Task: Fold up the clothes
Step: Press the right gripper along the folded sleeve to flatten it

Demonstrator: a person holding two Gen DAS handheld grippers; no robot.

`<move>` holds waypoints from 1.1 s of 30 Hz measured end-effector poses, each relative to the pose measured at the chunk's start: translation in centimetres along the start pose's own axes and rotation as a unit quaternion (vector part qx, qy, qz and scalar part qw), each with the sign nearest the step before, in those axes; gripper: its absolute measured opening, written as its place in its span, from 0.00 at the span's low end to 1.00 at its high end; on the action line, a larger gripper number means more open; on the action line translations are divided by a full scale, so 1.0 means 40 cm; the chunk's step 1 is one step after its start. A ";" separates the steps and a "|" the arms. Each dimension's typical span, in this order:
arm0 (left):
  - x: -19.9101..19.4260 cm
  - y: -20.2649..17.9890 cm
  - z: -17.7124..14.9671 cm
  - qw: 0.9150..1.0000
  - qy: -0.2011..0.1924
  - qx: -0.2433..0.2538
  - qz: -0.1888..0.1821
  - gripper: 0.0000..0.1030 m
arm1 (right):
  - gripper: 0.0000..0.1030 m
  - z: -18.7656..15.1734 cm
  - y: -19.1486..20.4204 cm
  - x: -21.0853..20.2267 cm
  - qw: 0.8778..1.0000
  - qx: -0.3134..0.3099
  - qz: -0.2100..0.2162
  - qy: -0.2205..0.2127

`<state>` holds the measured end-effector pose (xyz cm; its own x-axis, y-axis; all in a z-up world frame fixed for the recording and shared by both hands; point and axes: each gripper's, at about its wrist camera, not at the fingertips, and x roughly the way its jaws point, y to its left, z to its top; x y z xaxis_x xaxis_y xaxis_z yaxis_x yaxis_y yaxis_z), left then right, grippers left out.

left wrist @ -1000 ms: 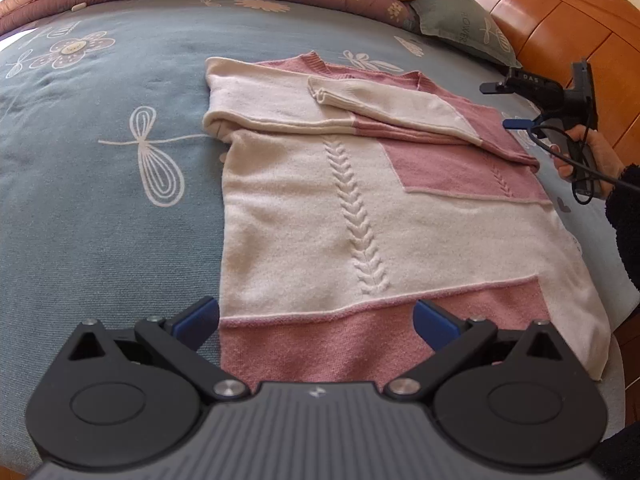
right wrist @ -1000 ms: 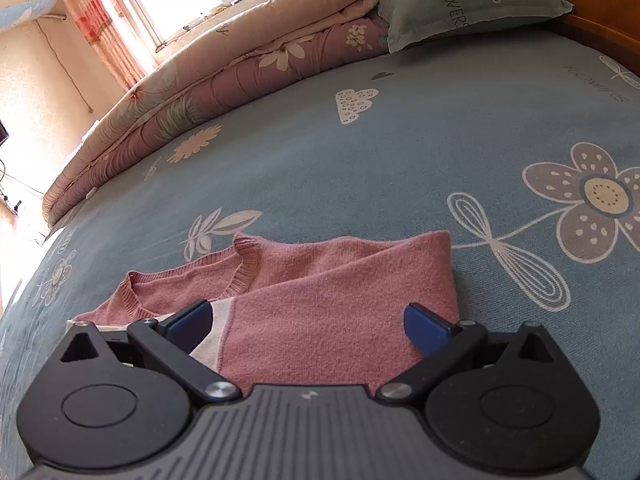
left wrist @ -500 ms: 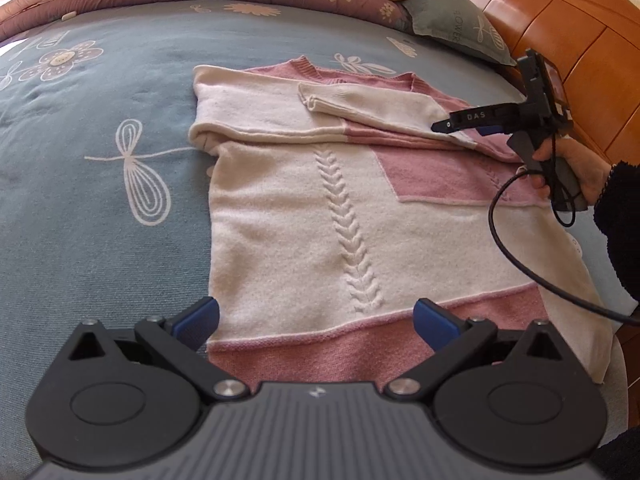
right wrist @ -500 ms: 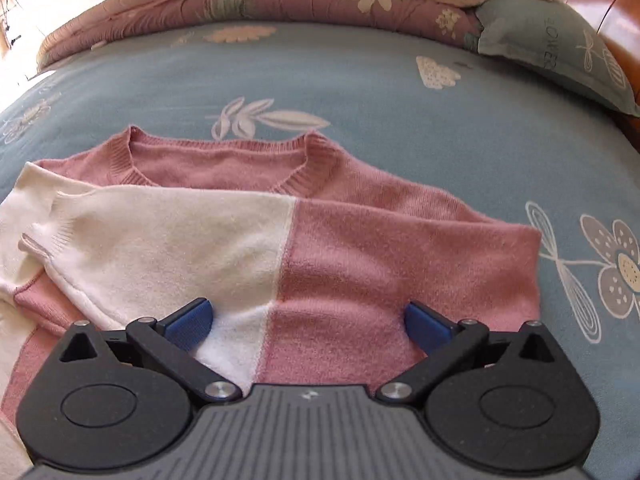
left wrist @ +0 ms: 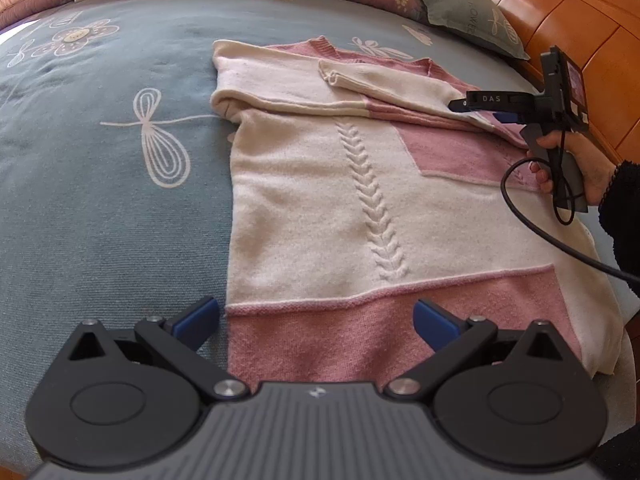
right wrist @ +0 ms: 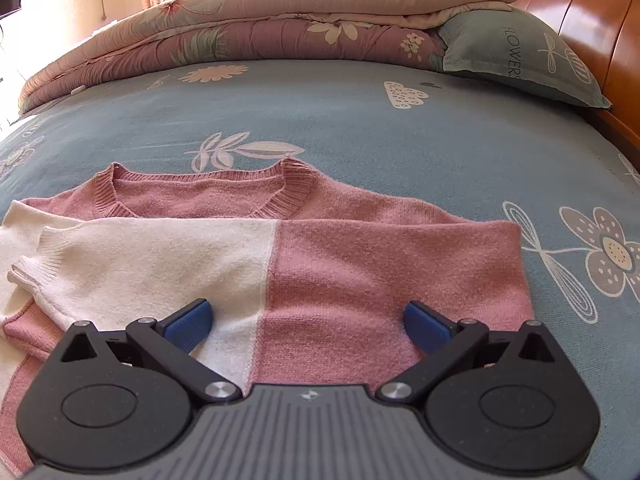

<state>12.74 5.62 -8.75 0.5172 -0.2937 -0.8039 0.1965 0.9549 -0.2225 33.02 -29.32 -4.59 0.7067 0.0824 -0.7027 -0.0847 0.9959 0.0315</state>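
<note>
From your left wrist view, the left gripper (left wrist: 316, 316) hovers with its jaws spread wide and nothing between them, directly over the pink hem band of the sweater (left wrist: 360, 200). The sweater lies flat on the blue bedsheet (left wrist: 100, 200), its long axis running straight away from that gripper: hem nearest, neckline farthest, with the braided cable stitch marking the line. Both sleeves (left wrist: 360, 80) are already folded across the chest. At the right edge of this view your hand (left wrist: 576, 168) holds the right gripper (left wrist: 480, 110) over the folded sleeves near the shoulder (its cable trails back across the sweater's side). From the right wrist view, the right gripper (right wrist: 306, 320) is likewise spread and holding nothing, poised above the pink-and-cream sleeve (right wrist: 260, 264), with the collar (right wrist: 200, 188) just beyond and the quilt (right wrist: 260, 28) and pillow (right wrist: 520, 52) well past it. What matters for the coming move, as I judge it: the hem sits under your left gripper and the shoulders under your right, so the likely fold runs along the long axis, hem carried toward collar, and the left is the nearer one to start it.
</note>
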 end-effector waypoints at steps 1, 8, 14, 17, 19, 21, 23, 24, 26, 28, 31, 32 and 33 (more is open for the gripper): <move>0.000 0.002 0.001 1.000 -0.001 -0.002 -0.001 0.99 | 1.00 0.001 0.000 0.000 1.000 0.001 0.000 0.001; -0.002 0.006 0.000 1.000 -0.005 -0.007 -0.004 0.99 | 1.00 0.054 0.027 -0.016 1.000 0.016 -0.002 0.026; -0.002 0.011 -0.003 1.000 -0.008 -0.009 -0.009 0.99 | 1.00 0.043 0.102 0.015 0.999 -0.044 -0.008 0.028; -0.005 0.016 -0.005 1.000 -0.010 -0.012 -0.011 0.99 | 1.00 0.077 0.078 0.011 0.999 -0.018 0.016 0.034; -0.005 0.017 -0.004 1.000 -0.011 -0.012 -0.011 0.99 | 1.00 0.121 0.040 0.011 0.998 0.017 0.051 0.025; -0.004 0.014 -0.002 1.000 -0.011 -0.009 -0.008 0.99 | 1.00 0.166 0.003 0.026 0.995 0.054 0.083 0.024; -0.002 0.012 0.000 1.000 -0.011 -0.007 -0.007 0.99 | 1.00 0.202 -0.027 0.062 0.989 0.086 0.112 0.035; -0.001 0.013 0.001 1.000 -0.012 -0.007 -0.007 0.99 | 1.00 0.214 -0.036 0.085 0.987 0.098 0.122 0.041; 0.000 0.014 0.001 1.000 -0.013 -0.006 -0.008 0.99 | 1.00 0.228 -0.052 0.140 0.981 0.122 0.137 0.058; 0.001 0.016 0.001 1.000 -0.013 -0.008 -0.010 0.99 | 1.00 0.233 -0.056 0.193 0.982 0.129 0.125 0.065; 0.001 0.015 0.001 1.000 -0.013 -0.008 -0.011 0.99 | 1.00 0.254 -0.043 0.215 0.986 0.120 0.105 0.049; 0.002 0.015 0.000 1.000 -0.013 -0.007 -0.011 0.99 | 1.00 0.263 -0.038 0.215 0.987 0.113 0.102 0.052; 0.002 0.014 0.000 1.000 -0.014 -0.006 -0.012 0.99 | 1.00 0.270 -0.037 0.212 0.987 0.107 0.102 0.056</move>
<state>12.88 6.15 -8.95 0.5352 -0.3168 -0.7831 0.1981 0.9482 -0.2483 46.72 -29.68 -2.92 0.6064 0.2898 -0.7405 -0.0583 0.9449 0.3221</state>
